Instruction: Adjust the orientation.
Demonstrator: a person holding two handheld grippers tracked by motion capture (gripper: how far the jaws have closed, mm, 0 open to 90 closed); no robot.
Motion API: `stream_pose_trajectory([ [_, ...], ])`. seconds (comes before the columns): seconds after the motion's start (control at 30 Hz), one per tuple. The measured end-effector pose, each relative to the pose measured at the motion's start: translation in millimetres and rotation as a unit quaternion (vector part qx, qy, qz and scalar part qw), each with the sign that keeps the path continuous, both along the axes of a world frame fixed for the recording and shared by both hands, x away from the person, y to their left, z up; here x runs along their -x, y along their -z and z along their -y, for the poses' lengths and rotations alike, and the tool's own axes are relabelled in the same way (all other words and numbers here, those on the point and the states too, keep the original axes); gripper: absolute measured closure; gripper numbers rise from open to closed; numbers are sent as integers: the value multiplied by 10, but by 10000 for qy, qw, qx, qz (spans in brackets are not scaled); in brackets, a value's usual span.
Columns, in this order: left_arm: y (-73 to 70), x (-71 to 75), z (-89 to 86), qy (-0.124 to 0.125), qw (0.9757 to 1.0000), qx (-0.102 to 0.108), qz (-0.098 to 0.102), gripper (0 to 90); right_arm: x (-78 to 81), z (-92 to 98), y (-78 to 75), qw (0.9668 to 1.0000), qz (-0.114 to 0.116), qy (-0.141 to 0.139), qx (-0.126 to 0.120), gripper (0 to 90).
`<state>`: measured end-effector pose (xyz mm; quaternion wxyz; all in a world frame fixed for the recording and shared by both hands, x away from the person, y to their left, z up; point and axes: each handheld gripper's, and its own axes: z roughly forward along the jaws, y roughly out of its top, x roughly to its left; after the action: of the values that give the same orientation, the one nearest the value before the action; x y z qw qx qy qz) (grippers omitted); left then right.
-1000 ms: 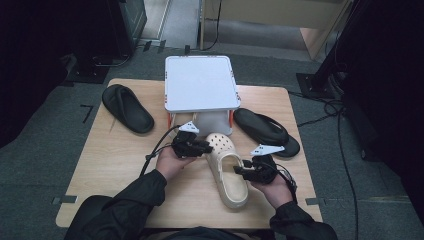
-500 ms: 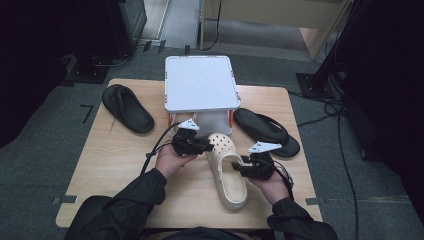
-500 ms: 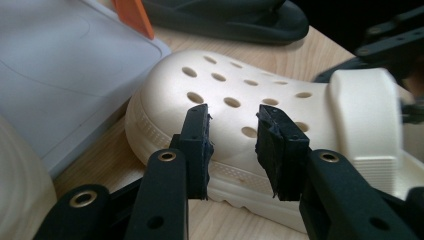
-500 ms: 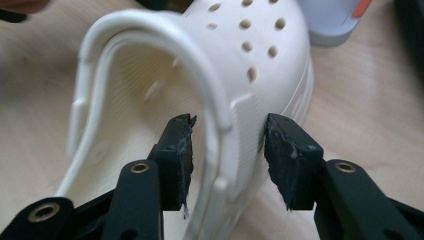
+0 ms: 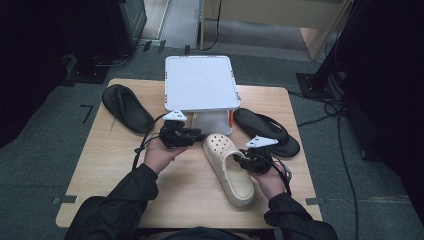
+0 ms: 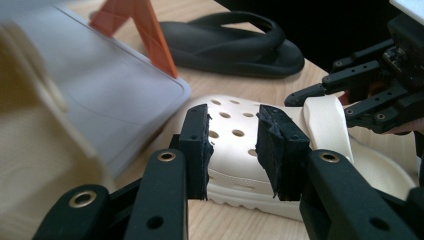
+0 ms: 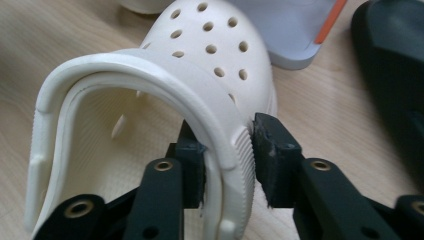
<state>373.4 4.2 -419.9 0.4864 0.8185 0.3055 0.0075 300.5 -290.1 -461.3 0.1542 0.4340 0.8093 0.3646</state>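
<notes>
Cream perforated foam clog lies on the wooden worktop, its toe just in front of the white raised stand. Right gripper has just been closing, and its fingers now clamp the clog's side wall and strap. Left gripper, just left of the clog's toe, has its fingers parted and empty. One black flip-flop sits left of the stand, another black flip-flop right of it.

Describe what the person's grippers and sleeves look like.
Both the left gripper and right gripper are black, each topped by a grey three-cornered plate and trailing a black cable. Their jaws show brass-coloured pivot pins and rough black pads. The sleeves are dark.
</notes>
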Motion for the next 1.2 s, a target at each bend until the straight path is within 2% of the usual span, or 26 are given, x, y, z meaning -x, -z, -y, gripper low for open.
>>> stream_pose_trajectory([
  [0.07,-35,-6,-30,-47,10000,-24,54,666,-7,-1,-48,9999,96,69,121,729],
  [0.17,-88,-19,-80,-79,9999,-6,104,667,-34,38,-90,9999,71,90,-49,743],
  [0.27,-136,-32,-119,-122,9998,-45,162,671,-43,55,-126,9997,155,172,-63,748],
  [0.4,-204,-63,-183,-100,9999,22,137,680,-110,45,-163,9994,220,283,-5,746],
  [0.6,-309,-116,-283,-12,10000,27,40,681,-253,-20,-251,9995,174,276,-9,753],
  [0.73,-387,-128,-352,-29,9999,116,24,676,-342,-56,-323,9990,287,330,-24,754],
  [0.97,-499,-198,-394,-23,9998,156,75,681,-535,-173,-289,9983,343,435,194,753],
  [1.2,-644,-307,-415,-43,9995,263,191,682,-694,-296,-241,9978,319,526,240,751],
])
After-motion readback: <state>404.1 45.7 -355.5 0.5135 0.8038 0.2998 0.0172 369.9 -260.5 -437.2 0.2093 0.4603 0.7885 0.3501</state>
